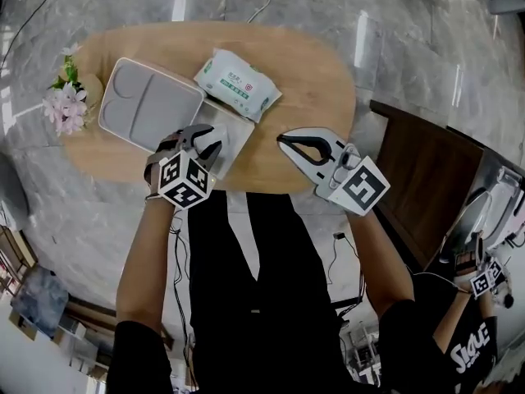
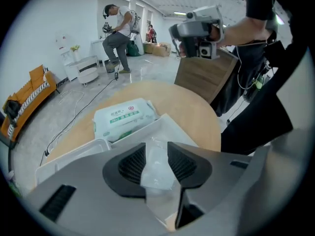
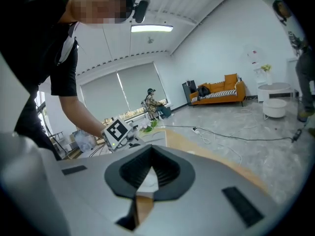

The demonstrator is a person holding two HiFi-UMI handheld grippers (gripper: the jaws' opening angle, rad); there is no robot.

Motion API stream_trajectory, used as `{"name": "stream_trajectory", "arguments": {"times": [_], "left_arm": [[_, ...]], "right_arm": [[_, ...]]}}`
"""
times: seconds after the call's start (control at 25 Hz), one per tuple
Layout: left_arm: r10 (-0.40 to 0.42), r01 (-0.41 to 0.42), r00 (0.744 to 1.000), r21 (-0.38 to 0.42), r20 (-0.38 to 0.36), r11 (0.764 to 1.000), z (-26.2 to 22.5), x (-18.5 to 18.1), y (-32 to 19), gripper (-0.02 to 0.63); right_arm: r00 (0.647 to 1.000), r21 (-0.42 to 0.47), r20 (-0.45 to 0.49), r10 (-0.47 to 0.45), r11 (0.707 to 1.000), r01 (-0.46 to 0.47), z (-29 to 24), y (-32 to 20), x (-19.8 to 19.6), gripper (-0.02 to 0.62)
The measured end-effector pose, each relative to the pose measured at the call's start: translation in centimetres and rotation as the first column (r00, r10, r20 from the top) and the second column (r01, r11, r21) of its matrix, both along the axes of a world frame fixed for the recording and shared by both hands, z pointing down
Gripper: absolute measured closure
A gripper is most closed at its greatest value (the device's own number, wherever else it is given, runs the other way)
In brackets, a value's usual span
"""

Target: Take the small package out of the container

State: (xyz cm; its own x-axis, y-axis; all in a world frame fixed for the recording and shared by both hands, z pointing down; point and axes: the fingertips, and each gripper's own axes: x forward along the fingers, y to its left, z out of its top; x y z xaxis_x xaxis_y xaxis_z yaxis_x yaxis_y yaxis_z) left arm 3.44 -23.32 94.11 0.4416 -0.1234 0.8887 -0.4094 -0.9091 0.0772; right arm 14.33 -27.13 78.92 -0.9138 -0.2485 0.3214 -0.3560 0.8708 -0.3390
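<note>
A white container stands near the front edge of the oval wooden table. Its thin wall shows just ahead of my left gripper. A small clear plastic package lies in it. My left gripper points steeply down over it, open, with the package in the gap between the pads. My right gripper hovers to the right of the container over the table's front edge. Its fingertips meet, with nothing between them. It also appears high in the left gripper view as the right gripper.
A green-and-white wet-wipes pack lies behind the container. A white two-compartment tray sits to its left, beside a pink flower bunch. A dark wooden cabinet stands right of the table. Another person stands at far right.
</note>
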Motion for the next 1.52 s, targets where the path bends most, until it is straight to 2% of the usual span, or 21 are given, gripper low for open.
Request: {"name": "stream_trajectory", "arguments": {"times": [0.2,0.36,0.56,0.72,1.04,1.24,1.52], "left_arm": [[0.047,-0.048,0.992,0.006,0.116,0.999,3.0,-0.2,-0.4,0.457],[0.085,-0.086,0.980,-0.002,0.182,0.996,4.8,0.2,-0.4,0.457],[0.077,-0.069,0.958,-0.037,0.278,0.997,5.9,0.0,-0.5,0.485],[0.093,-0.080,0.934,-0.051,0.346,0.995,6.4,0.1,-0.2,0.454],[0.060,-0.040,0.913,-0.058,0.405,0.998,7.3,0.6,-0.3,0.457],[0.083,-0.049,0.873,-0.082,0.481,0.995,8.4,0.5,0.0,0.457],[0.094,-0.044,0.847,-0.107,0.523,0.993,9.0,0.9,-0.2,0.460]], "right_arm": [[1.000,-0.014,0.012,0.003,1.000,-0.003,2.0,0.2,0.9,0.584],[1.000,-0.021,0.017,0.002,1.000,-0.002,3.1,0.7,1.3,0.584],[1.000,-0.027,0.022,0.012,1.000,-0.012,3.6,0.8,1.6,0.584],[0.999,-0.025,0.034,0.016,1.000,-0.015,3.6,0.8,1.6,0.584],[0.999,-0.031,0.042,0.022,0.999,-0.021,3.6,1.2,2.2,0.584],[0.998,-0.045,0.045,0.034,0.998,-0.032,4.1,1.3,2.7,0.584],[0.998,-0.044,0.046,0.038,0.998,-0.036,4.1,1.5,3.5,0.583]]}}
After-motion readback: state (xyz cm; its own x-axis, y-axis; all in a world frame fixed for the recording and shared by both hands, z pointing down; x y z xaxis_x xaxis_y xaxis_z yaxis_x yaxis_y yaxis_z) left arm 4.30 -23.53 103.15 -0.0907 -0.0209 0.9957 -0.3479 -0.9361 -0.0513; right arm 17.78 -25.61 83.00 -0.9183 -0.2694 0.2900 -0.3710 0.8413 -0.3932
